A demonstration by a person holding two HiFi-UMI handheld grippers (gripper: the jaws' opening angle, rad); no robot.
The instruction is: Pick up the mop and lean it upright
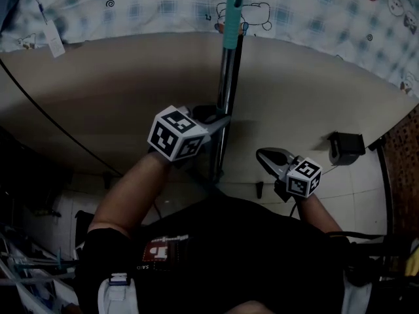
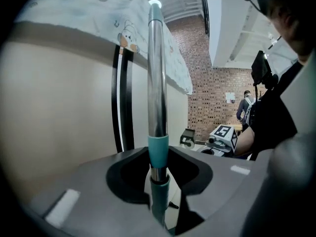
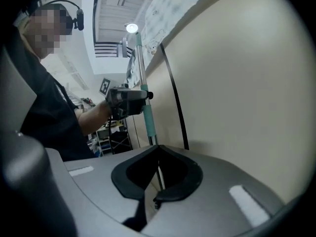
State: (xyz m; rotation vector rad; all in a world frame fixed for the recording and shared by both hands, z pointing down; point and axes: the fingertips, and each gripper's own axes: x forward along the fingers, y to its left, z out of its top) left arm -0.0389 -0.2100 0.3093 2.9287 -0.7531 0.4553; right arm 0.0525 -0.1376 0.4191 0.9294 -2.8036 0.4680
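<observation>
Left gripper [image 2: 158,154]: jaws partly apart and clamped on the mop [image 1: 227,77]; the pads press on the chrome pole at a teal collar [image 2: 158,151], roughly mid-length of the visible pole; the pole runs near upright through the jaws, with the teal top grip [image 1: 232,18] above and a second teal sleeve [image 2: 159,196] just below the jaws.

Right gripper [image 3: 158,149]: jaws together, nothing between them; it hangs to the right of the left gripper and lower, near the pole but not touching it.

Clearance: straight ahead of both sets of jaws stands a beige panel [image 1: 118,90]; the pole stands just in front of it, contact with it cannot be determined; a checked cloth [image 1: 163,8] drapes over the panel's top edge, behind the top grip; a black cable [image 1: 46,116] crosses the panel well to the left of the left gripper; tiled floor [image 1: 353,188] lies open below and to the right of the right gripper, apart from a black box [image 1: 346,147] against the panel's foot.

Count: mop, one; grippers, two; marker cubes, two, one per gripper; teal sections on the pole, three; black box, one; black cable, one.
</observation>
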